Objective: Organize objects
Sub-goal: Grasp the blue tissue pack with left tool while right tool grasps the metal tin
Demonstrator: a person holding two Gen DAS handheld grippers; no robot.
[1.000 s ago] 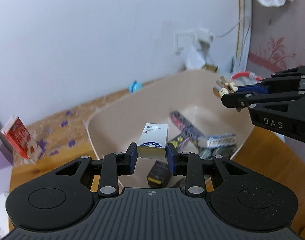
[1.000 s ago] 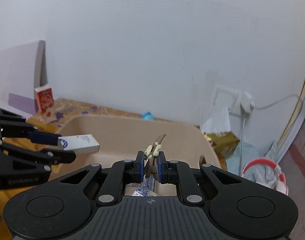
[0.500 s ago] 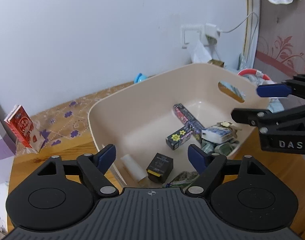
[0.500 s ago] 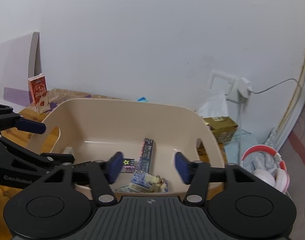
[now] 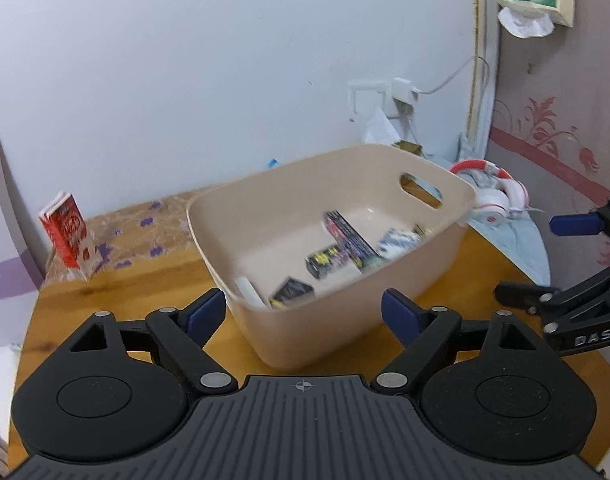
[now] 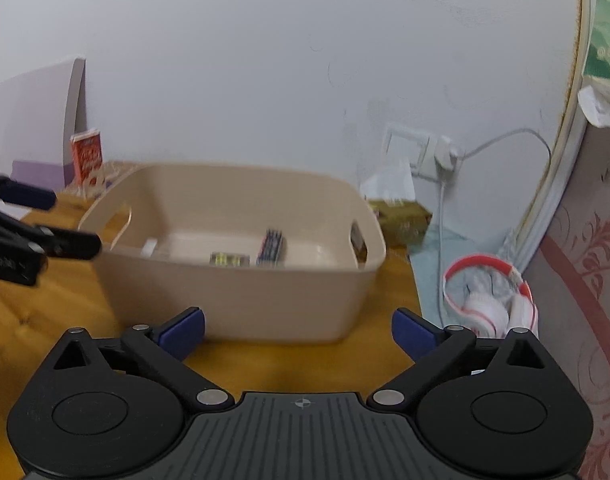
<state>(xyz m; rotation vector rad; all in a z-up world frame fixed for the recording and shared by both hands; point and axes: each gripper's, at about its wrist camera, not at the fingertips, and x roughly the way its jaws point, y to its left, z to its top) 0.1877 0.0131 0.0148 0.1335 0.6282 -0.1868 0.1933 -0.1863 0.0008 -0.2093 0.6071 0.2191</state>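
Between picks: left claw [image 5: 305,312] and right claw [image 6: 298,330] wide, empty, short of beige bin [image 5: 445,184]. Next, probably red carton [image 5: 67,236].

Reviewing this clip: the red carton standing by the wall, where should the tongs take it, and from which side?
Grip the red carton across its narrow upper body, coming from the open table side in front. It stands upright and slightly tilted, with the wall behind it.

A smooth matt plastic bin [image 5: 433,276] sits on a glossy wooden table [image 5: 117,292].
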